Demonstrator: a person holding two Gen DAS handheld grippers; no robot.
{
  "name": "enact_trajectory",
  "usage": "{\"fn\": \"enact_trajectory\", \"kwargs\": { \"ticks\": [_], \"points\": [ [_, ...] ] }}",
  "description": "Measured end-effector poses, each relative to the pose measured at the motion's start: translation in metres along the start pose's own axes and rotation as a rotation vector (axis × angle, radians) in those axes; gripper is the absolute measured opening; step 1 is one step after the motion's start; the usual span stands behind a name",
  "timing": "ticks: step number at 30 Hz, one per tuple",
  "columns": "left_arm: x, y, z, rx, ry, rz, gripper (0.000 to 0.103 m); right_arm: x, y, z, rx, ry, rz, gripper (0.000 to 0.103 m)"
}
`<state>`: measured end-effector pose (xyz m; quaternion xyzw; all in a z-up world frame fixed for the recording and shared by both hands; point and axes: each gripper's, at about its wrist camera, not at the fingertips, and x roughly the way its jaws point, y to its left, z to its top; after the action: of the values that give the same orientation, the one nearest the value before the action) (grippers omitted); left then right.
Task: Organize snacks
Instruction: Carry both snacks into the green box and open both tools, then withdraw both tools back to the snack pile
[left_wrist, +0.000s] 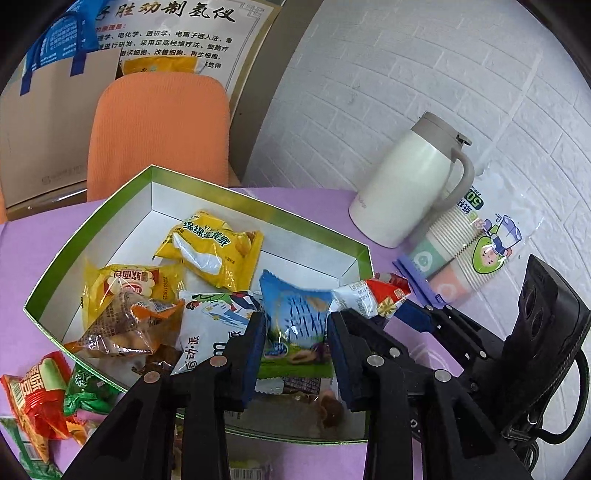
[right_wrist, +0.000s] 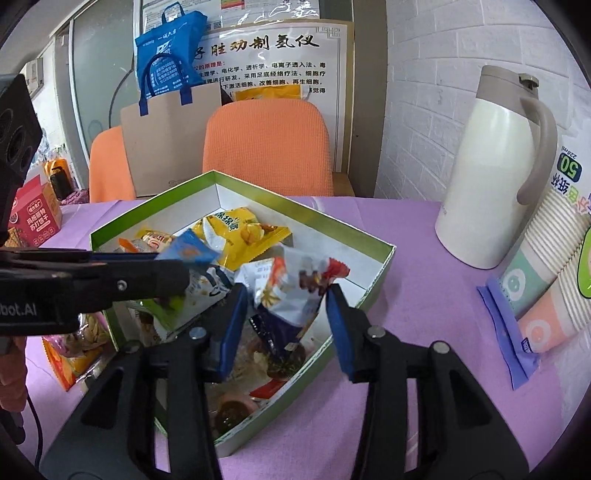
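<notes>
In the left wrist view, the left gripper (left_wrist: 295, 321) hung over the near side of the green box (left_wrist: 88, 240), which sat in the middle of the purple table (left_wrist: 22, 266). A blue packet (left_wrist: 295, 317) stood between its jaws, which were only a little way apart. The packet seemed to touch both pads, but I could not tell if they were squeezing it. More snacks already lay in the box, and a red packet (left_wrist: 33, 398) lay outside it by the table's near left corner. The right gripper (left_wrist: 424, 314) poked in from the right, beside a red and white packet (left_wrist: 373, 295). In the right wrist view, the right gripper (right_wrist: 288, 295) was over the box (right_wrist: 303, 209) too. Its jaws stood wide apart. The red and white packet (right_wrist: 295, 284) sat loose between them, with a gap on its left side, so it was not held. The left gripper (right_wrist: 177, 273) came in from the left with the blue packet (right_wrist: 188, 253) at its tip. I think the step was dropping both packets into the box. Next, both grippers should let go fully, lift away, and go for the snacks lying outside the box.
</notes>
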<state>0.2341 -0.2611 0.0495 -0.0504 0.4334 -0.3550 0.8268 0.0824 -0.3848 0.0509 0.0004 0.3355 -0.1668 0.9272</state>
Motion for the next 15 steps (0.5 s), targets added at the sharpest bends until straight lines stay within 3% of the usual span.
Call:
{"fn": "enact_trajectory", "kwargs": {
  "ticks": [2, 4, 15],
  "points": [
    [-0.001, 0.003, -0.002, -0.008, -0.005, 0.011, 0.059, -0.004, 0.0, -0.002, -0.013, -0.019, -0.02, 0.082],
    [-0.005, 0.007, -0.005, -0.023, -0.028, 0.031, 0.076, -0.011, 0.001, -0.005, -0.032, -0.05, -0.05, 0.083],
    [-0.038, 0.009, -0.01, -0.04, -0.062, 0.056, 0.08, -0.041, 0.004, -0.012, -0.033, -0.048, -0.031, 0.084]
  ]
}}
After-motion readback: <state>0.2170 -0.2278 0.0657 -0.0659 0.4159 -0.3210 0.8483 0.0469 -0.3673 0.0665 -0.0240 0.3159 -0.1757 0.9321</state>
